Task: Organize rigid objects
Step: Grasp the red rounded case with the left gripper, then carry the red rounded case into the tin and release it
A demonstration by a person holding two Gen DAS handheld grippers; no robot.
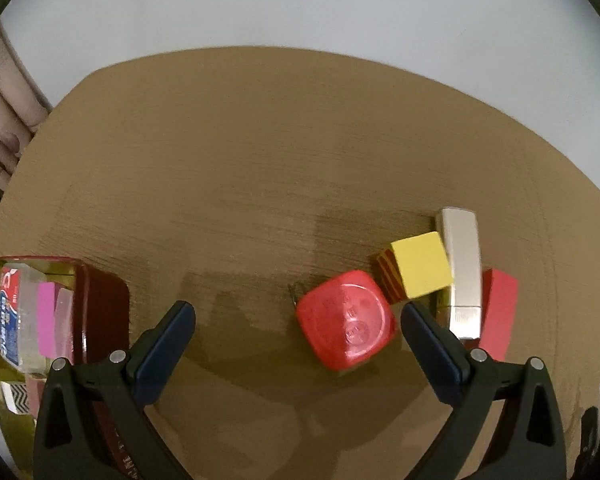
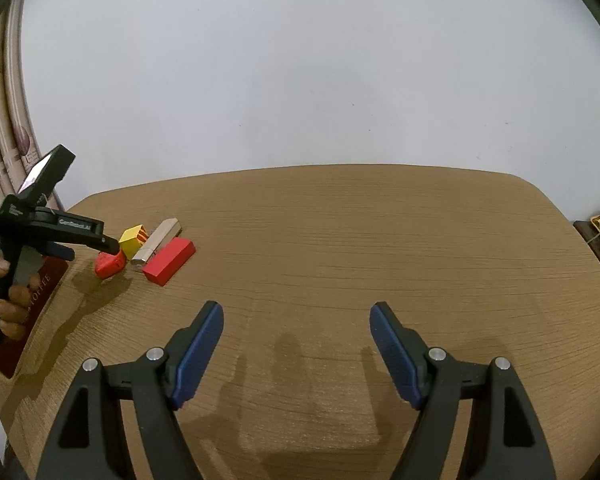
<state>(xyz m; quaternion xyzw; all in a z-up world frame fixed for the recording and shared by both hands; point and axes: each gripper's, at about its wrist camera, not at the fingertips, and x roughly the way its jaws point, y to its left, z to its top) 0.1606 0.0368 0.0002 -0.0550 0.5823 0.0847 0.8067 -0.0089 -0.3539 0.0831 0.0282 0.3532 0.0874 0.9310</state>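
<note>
On the wooden table (image 2: 380, 240), nearest the left camera: the left gripper (image 1: 298, 316) hangs with its jaws spread wide and nothing between them.
Red cap: a rounded-square red cap (image 1: 346, 320) lies flat just ahead of that gripper, nearer its right finger, raised lettering on top.
Yellow block: a small yellow block (image 1: 420, 264) with a red-and-yellow striped side sits just behind the cap, touching or nearly so.
Silver bar: a slim silver bar (image 1: 462, 272) leans against the yellow block on the side away from the cap.
Red block: a flat red block (image 1: 498, 312) lies just beyond the silver bar.
Tin: a dark red tin (image 1: 100, 300), well left of the cap, already holds a pink piece, a clear box and a printed packet.
Right gripper: the right gripper (image 2: 296, 344) hovers well apart from the cap, fingers spread, empty, over bare wood.
Step in hand: probably reaching for the next loose piece, likely the cap.
Next move: it calls for centring the spread fingers over the cap without nudging the yellow block, then closing and carrying it to the tin.
</note>
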